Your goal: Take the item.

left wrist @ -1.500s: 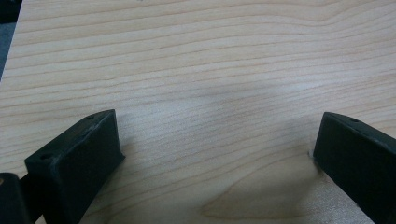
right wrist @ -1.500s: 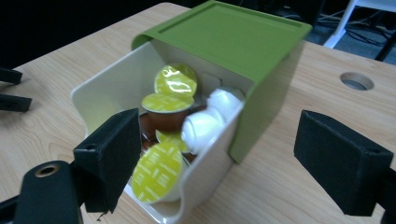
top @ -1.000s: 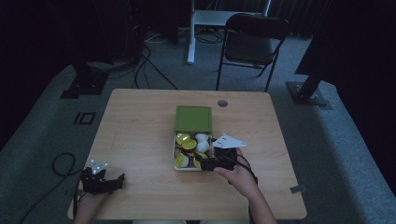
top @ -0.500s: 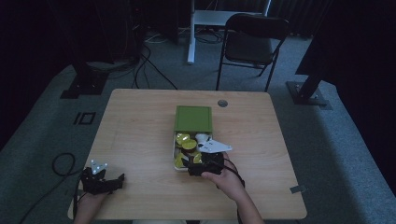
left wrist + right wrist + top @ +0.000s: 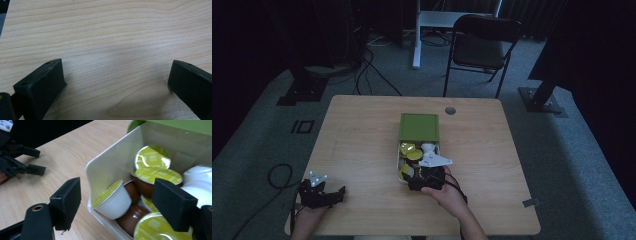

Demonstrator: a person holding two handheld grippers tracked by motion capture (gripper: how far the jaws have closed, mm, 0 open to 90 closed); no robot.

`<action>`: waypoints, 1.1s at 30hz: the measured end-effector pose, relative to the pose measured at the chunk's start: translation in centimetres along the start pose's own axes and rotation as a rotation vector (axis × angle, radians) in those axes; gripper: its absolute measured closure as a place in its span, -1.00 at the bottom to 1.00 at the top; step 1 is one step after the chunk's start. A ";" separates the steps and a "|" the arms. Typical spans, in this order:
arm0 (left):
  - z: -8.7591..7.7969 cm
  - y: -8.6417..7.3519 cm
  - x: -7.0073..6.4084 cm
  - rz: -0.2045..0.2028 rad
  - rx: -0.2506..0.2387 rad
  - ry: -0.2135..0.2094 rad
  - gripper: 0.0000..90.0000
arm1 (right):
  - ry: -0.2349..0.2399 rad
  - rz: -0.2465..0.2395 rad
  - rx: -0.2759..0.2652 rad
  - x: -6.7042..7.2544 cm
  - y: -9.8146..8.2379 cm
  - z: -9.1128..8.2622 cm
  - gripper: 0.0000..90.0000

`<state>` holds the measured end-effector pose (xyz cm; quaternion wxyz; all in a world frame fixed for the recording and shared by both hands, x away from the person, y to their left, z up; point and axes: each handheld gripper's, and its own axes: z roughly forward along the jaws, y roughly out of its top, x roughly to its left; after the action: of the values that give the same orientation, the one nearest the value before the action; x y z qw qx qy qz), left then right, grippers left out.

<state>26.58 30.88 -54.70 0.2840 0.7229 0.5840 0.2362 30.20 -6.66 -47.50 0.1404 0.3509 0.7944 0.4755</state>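
A white box with a green lid stands open on the wooden table. Inside lie several coffee capsules with yellow-green foil tops, some brown, some white. One white capsule lies tilted at the near corner. My right gripper is open over the box's near end, its jaws either side of that white capsule and the box wall. My left gripper rests open near the table's front left corner, with bare wood between its jaws.
A black folding chair stands behind the table, with a white desk leg and cables on the grey carpet. A round grommet sits near the table's far edge. My left gripper appears far off in the right gripper view.
My right gripper has moved left, from the box's right side to over its near end. The left gripper has stayed put.
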 end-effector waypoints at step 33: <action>0.0 0.0 0.0 0.003 0.000 -0.002 -0.98 | -0.032 0.056 0.078 0.2 -1.5 3.0 -0.02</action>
<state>26.55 30.88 -54.70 0.2842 0.7240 0.5827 0.2358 31.09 -5.03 -50.26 0.1258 0.3856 0.8000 0.4422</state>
